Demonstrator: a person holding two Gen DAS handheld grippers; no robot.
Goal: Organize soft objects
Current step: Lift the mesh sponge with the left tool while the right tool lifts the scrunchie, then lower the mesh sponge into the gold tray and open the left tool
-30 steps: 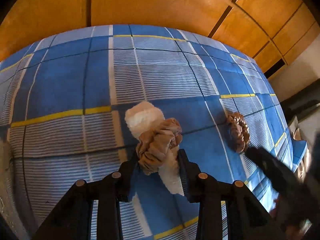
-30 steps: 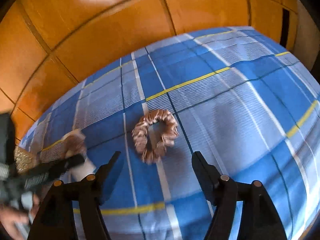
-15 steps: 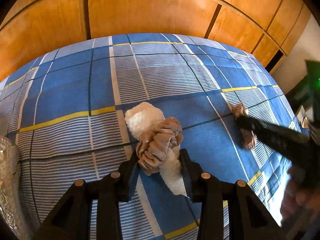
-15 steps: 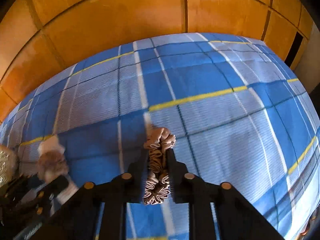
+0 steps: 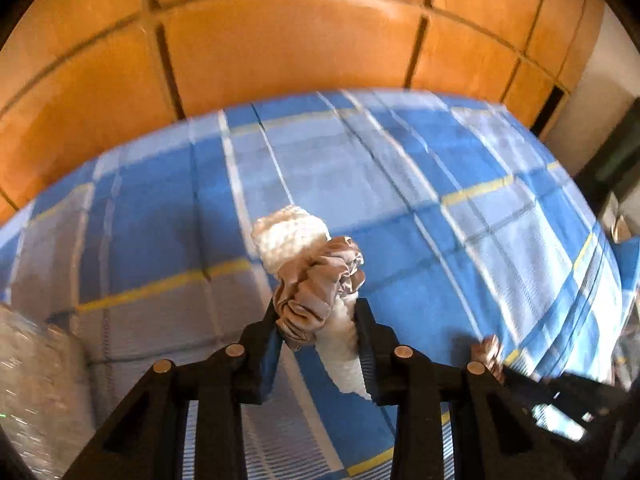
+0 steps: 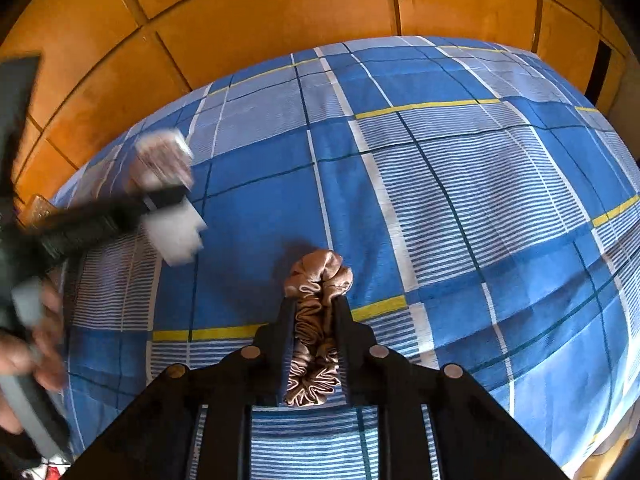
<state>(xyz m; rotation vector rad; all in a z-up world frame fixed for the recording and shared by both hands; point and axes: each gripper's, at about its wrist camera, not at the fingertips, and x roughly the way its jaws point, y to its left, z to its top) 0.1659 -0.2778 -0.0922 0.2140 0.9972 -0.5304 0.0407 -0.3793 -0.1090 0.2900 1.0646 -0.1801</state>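
My left gripper (image 5: 318,308) holds a tan satin scrunchie (image 5: 320,284) and a white fluffy scrunchie (image 5: 290,236) together, its jaws closing tighter on the pair just above the blue plaid bedcover (image 5: 400,184). My right gripper (image 6: 316,303) is shut on a brown satin scrunchie (image 6: 318,280), which bulges out past the fingertips over the bedcover (image 6: 480,200). In the right wrist view the left gripper (image 6: 168,196) is a blur at the left with its bundle. The left wrist view catches the brown scrunchie (image 5: 490,350) at the lower right.
Orange wooden panels (image 5: 280,40) rise behind the bed. A glittery clear container (image 5: 32,380) stands at the lower left of the left wrist view. A hand (image 6: 24,356) grips the left tool. The bed's edge drops off at the right (image 5: 612,280).
The right gripper went from open around the brown scrunchie to shut on it, then carried it left. The left gripper rose a little with its two scrunchies.
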